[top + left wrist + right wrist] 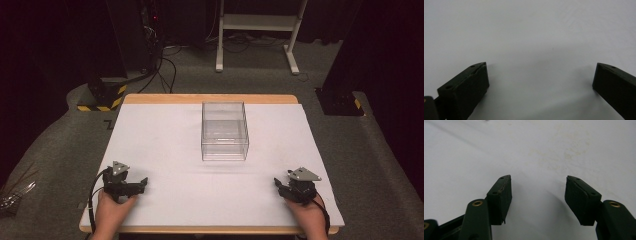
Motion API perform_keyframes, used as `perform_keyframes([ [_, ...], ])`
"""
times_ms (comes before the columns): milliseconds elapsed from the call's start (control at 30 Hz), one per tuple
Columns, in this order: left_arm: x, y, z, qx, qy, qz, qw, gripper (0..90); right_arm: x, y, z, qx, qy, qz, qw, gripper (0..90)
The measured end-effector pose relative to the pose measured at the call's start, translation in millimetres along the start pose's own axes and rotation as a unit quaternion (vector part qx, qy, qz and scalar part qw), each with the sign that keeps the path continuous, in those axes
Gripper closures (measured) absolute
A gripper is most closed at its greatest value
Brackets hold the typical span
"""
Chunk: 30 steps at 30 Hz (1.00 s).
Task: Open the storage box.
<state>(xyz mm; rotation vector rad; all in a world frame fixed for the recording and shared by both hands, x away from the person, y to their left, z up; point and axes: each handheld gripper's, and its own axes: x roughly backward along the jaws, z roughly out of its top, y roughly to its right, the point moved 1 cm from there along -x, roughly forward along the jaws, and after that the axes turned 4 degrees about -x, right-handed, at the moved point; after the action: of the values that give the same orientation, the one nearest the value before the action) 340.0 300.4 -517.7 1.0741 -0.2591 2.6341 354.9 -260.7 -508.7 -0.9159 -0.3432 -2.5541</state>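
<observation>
Ahead of me a clear plastic box (224,131) stands upright and open-topped on the white table (160,150), midway between its left and right edges and nearer the far edge. It looks empty, though its transparent walls make that uncertain.

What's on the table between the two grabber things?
Nothing: the high view shows bare white table between the left hand-held gripper and the right hand-held gripper.

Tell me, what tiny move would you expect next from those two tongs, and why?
Probably a short reach forward by one of them toward the clear plastic box. Both the left tongs and the right tongs rest near the front edge of the white table, jaws open and holding nothing, and the box, which looks empty, is the one thing on the table ahead of them.
</observation>
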Motion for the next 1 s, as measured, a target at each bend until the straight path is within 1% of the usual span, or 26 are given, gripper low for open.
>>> perform_keyframes([
  [100, 0.0, 0.0, 0.0, 0.0, 0.0, 0.0, 1.0, 0.4, 0.2, -0.8, -0.1, 0.003, 0.0, -0.003, 1.0, 38.4],
  [500, 0.0, 0.1, 0.1, -0.001, 0.0, 0.0, 1.0, 0.5, 0.0, -0.1, 0.1, 0.0, 0.0, 0.0, 1.0, 38.6],
  [767, 0.0, 0.1, 0.0, 0.0, 0.0, 0.0, 1.0, 0.5, 1.0, -0.8, -0.1, 0.003, 0.003, -0.001, 1.0, 39.5],
  [933, 0.0, 0.1, 0.0, 0.0, 0.0, 0.0, 1.0, 0.5, 3.9, -1.3, -0.3, 0.004, 0.014, -0.007, 0.9999, 41.4],
  [1000, 0.0, 0.1, 0.0, 0.0, 0.0, 0.0, 1.0, 0.4, 5.3, -0.7, -0.1, -0.003, 0.022, -0.006, 0.9997, 41.4],
])
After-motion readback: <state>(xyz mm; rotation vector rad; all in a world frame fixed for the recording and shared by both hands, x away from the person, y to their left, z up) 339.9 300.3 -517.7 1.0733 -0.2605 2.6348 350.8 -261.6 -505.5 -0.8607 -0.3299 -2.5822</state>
